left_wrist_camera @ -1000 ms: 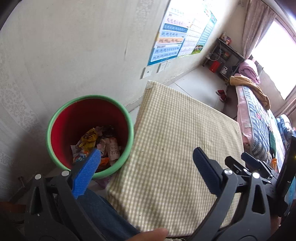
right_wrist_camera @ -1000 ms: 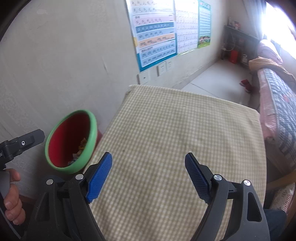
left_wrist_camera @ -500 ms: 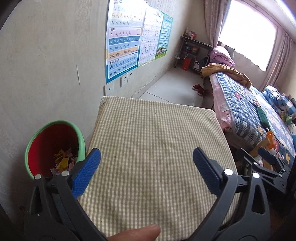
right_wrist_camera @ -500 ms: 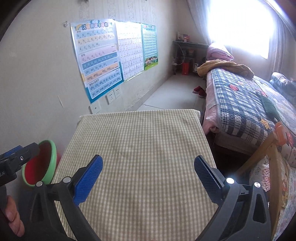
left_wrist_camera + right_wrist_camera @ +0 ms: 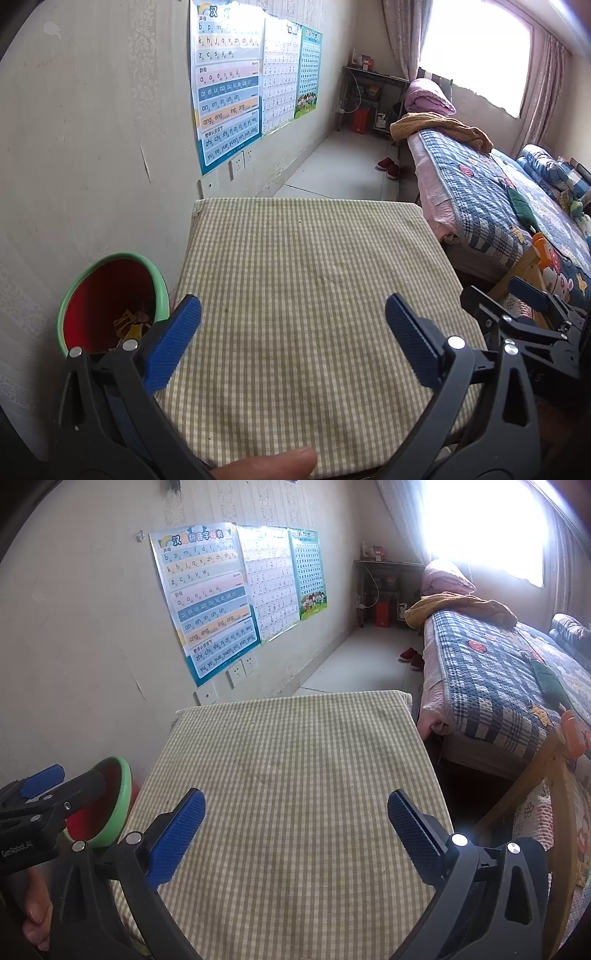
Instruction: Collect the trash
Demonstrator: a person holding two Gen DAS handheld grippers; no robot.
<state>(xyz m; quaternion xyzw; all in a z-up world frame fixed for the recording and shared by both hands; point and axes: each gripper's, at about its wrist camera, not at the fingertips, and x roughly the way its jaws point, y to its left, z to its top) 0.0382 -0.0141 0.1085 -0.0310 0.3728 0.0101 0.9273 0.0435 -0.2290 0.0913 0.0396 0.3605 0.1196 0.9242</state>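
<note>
A red bin with a green rim stands on the floor left of the checked table, against the wall. Crumpled wrappers lie inside it. My left gripper hangs open over the near part of the table, nothing between its blue pads. My right gripper is open too, over the same cloth, with nothing held. In the right wrist view the bin shows at the left, partly hidden behind the left gripper's body. No loose trash shows on the cloth.
A bed with a blue patchwork quilt runs along the right. A wooden chair back stands at the table's right. Posters and sockets are on the wall; red slippers lie on the far floor.
Both views swung from the bin toward the table and room. The right gripper's jaws widened early on. The bin now sits lower left and smaller.
</note>
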